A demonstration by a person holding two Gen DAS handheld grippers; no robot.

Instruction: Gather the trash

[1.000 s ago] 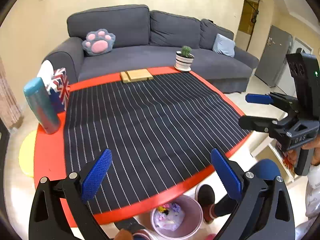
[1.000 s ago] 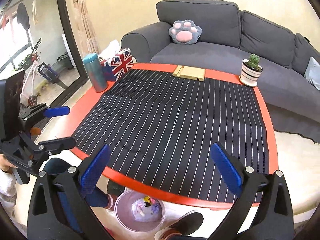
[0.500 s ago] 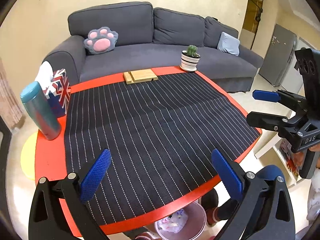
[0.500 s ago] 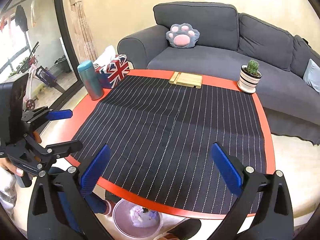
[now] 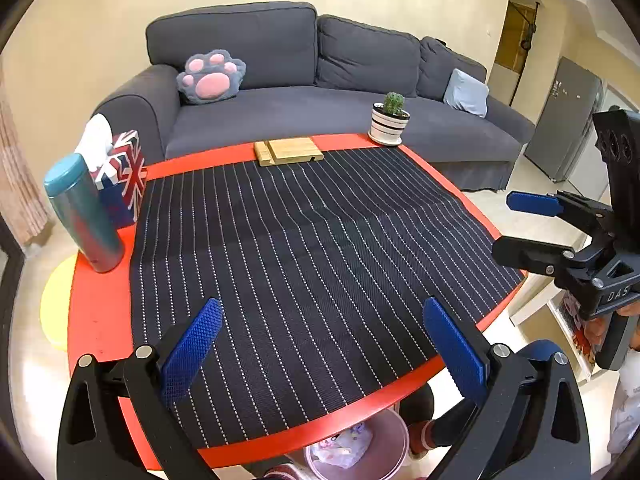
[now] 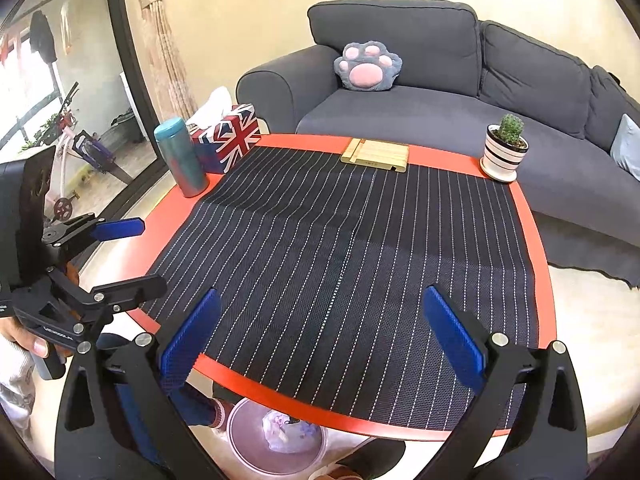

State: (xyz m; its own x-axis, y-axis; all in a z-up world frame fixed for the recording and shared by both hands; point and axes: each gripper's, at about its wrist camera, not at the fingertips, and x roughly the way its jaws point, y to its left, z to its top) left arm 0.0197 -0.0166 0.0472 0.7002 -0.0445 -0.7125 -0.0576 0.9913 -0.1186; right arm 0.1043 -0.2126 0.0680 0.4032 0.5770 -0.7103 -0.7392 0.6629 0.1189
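A pale pink trash bin point(image 5: 356, 450) with crumpled trash inside stands on the floor under the table's near edge; it also shows in the right wrist view point(image 6: 276, 436). My left gripper point(image 5: 320, 344) is open and empty above the near part of the striped mat point(image 5: 304, 248). My right gripper point(image 6: 320, 340) is open and empty above the mat's near edge. Each gripper shows in the other's view, the right one point(image 5: 520, 224) at the table's right side, the left one point(image 6: 132, 256) at its left side. No loose trash shows on the table.
The red table point(image 5: 100, 304) carries a teal bottle point(image 5: 82, 212), a Union Jack tissue box point(image 5: 122, 176), a wooden stand point(image 5: 288, 151) and a potted cactus point(image 5: 390, 118). A grey sofa point(image 5: 280, 80) stands behind. A person's legs and feet are beside the bin.
Both grippers have risen and drawn back a little from the bin toward the table top; the bin now sits lower and partly cut off in both views. Both stay open.
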